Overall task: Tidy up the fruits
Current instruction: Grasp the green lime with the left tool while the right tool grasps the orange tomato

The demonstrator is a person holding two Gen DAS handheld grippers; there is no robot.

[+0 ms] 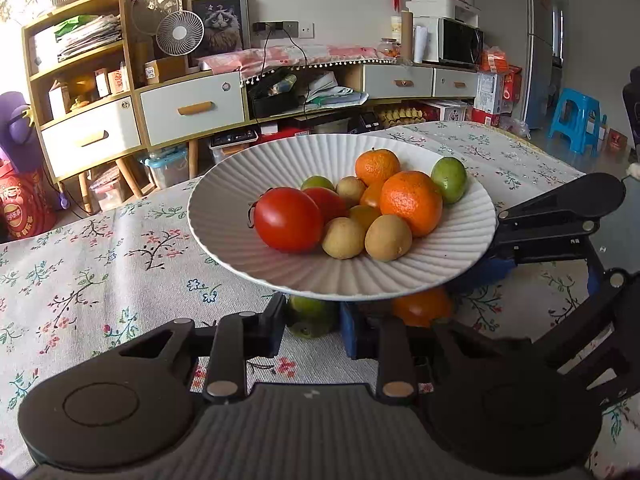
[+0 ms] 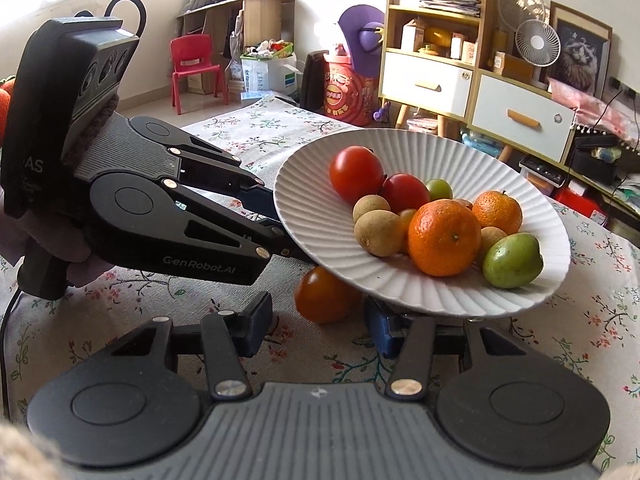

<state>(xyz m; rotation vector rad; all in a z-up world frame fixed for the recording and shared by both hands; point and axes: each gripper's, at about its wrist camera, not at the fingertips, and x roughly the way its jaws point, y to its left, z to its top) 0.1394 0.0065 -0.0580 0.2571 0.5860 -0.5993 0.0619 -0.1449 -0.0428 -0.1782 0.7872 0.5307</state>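
Note:
A white ribbed plate [image 1: 248,184] [image 2: 304,184] holds tomatoes [image 1: 288,220] [image 2: 356,174], mandarins [image 1: 412,202] [image 2: 444,238], kiwis [image 1: 388,238] [image 2: 378,232] and green fruits [image 1: 450,180] [image 2: 512,260]. My left gripper [image 1: 312,326] is open under the plate's near rim, with a green fruit [image 1: 312,316] and an orange [image 1: 422,306] on the cloth in front of it. My right gripper [image 2: 316,328] is open under the opposite rim, facing an orange fruit [image 2: 324,294] under the plate. Each gripper shows in the other view, the right one [image 1: 552,224] and the left one [image 2: 256,216], reaching the plate's edge.
The table wears a floral cloth [image 1: 100,280] [image 2: 600,320]. Behind it stand a wooden sideboard with drawers [image 1: 192,108] [image 2: 524,120], a blue stool [image 1: 576,120] and a red chair [image 2: 194,68].

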